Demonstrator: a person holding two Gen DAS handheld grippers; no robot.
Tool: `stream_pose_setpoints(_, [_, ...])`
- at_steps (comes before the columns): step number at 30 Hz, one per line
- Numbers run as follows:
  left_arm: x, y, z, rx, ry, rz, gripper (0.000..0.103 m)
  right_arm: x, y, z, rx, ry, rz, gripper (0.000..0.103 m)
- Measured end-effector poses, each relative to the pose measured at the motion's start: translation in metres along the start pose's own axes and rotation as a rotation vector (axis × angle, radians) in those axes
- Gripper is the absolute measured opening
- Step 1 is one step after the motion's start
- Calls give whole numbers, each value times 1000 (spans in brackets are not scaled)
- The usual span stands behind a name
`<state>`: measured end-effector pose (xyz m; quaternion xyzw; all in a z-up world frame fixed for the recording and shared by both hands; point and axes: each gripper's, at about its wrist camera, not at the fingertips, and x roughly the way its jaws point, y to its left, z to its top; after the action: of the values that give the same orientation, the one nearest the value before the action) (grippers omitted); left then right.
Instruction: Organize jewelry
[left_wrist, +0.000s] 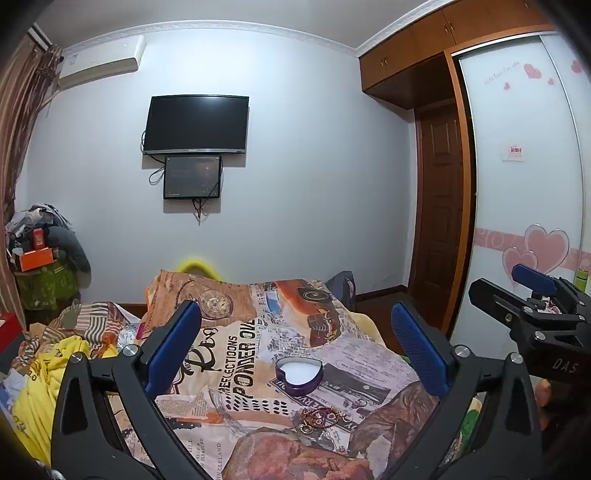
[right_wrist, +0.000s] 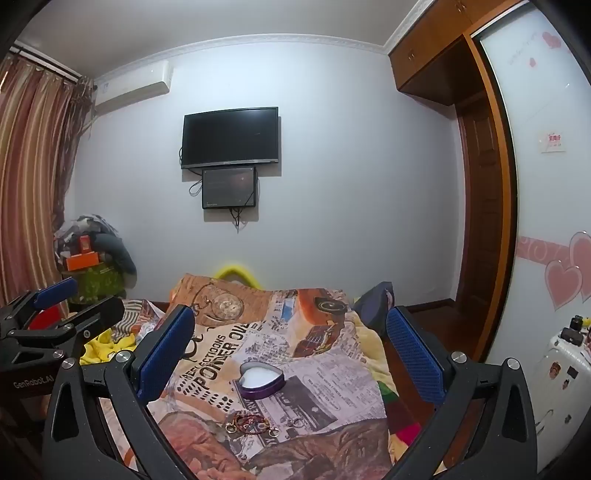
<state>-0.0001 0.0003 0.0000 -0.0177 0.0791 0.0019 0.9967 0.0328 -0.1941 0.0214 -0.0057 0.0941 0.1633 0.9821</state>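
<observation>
A purple heart-shaped tin (left_wrist: 299, 374) with a white inside lies open on the printed bedspread (left_wrist: 236, 339); it also shows in the right wrist view (right_wrist: 261, 379). In front of it lie a red cord bracelet (left_wrist: 320, 416) (right_wrist: 250, 422) and small rings (left_wrist: 357, 403) (right_wrist: 295, 422). My left gripper (left_wrist: 295, 350) is open and empty, held above and behind the tin. My right gripper (right_wrist: 291, 347) is open and empty at about the same height. Each gripper shows at the edge of the other's view, the right one (left_wrist: 524, 291) and the left one (right_wrist: 55, 306).
Yellow clothing (left_wrist: 44, 376) and striped fabric pile up left of the bedspread. A wall TV (left_wrist: 195, 125) hangs ahead, a wardrobe and wooden door (left_wrist: 439, 229) stand right. A cluttered pile with an orange box (left_wrist: 35, 256) sits far left. A white appliance (right_wrist: 557, 373) stands at right.
</observation>
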Motion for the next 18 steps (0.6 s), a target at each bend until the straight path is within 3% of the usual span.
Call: stream_pose_setpoints(18, [5, 1, -10, -3, 14, 3, 103, 1, -1, 1, 8, 4, 2, 103])
